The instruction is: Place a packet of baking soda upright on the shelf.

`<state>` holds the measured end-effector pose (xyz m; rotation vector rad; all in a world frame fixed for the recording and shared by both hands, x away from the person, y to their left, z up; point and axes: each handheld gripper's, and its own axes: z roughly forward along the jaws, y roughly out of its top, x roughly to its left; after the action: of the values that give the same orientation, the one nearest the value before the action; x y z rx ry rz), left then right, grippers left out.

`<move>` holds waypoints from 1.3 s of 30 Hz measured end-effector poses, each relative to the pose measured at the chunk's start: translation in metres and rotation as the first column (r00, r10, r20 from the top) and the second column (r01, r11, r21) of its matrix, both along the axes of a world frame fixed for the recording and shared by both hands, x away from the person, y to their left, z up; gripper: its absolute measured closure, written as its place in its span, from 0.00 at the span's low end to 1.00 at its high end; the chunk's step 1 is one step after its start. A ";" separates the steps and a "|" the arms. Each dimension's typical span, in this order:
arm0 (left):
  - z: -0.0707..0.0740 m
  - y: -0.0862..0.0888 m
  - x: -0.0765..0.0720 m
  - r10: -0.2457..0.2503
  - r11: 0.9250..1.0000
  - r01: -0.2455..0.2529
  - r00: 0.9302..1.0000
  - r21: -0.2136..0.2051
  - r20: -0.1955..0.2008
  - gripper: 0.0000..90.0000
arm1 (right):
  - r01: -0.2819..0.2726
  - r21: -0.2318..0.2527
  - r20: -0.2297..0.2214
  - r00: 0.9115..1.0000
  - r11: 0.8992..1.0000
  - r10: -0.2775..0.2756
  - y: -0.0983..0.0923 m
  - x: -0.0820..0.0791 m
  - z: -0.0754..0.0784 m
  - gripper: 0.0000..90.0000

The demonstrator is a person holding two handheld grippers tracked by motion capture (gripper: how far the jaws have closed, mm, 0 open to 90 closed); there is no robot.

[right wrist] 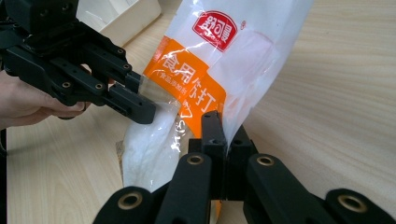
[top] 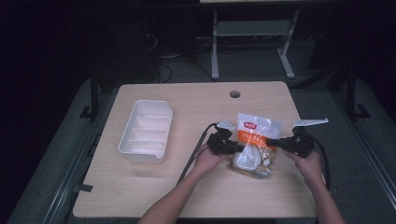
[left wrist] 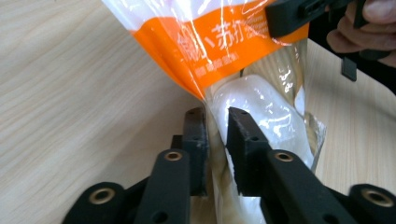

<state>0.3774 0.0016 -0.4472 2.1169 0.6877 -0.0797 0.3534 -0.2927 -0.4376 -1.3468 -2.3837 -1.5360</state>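
Far left, at nine o'clock on the wooden table (top: 187,191): a white divided tray (top: 122,141), well apart from the work. Toward the centre, left gripper (top: 239,148) reaching in from nine o'clock, jaws narrowly parted around the bulging side of the snack bag (top: 254,133), pads seemingly pressing the film. Bag itself held up off the table between both tools, orange band across the middle, pale pieces sagging at six o'clock. At three o'clock, right gripper (top: 272,143) pressed tight together, pinching the bag's thin clear edge.

Likely light, soft and crinkly, with slick film and brittle contents. Best taken by the flat sealed margins or empty film near twelve o'clock, never by squeezing the filled bulge.
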 end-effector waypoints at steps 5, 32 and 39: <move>0.002 0.009 -0.003 -0.005 1.000 0.005 1.000 0.007 -0.001 0.74 | 0.004 -0.002 0.021 1.000 1.000 -0.004 0.001 -0.003 0.008 1.00; 0.006 0.068 -0.066 -0.050 0.997 0.039 0.984 0.067 0.170 0.45 | -0.030 -0.131 0.181 0.982 0.991 0.053 0.035 -0.029 0.073 1.00; 0.006 0.079 -0.079 -0.072 0.995 0.056 0.978 0.086 0.198 0.41 | -0.047 -0.176 0.209 0.974 0.983 0.084 0.054 -0.027 0.091 1.00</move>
<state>0.2980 0.0805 -0.4414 2.1872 0.5099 0.1274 0.3266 -0.2382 -0.3468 -1.1658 -2.7159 -1.5668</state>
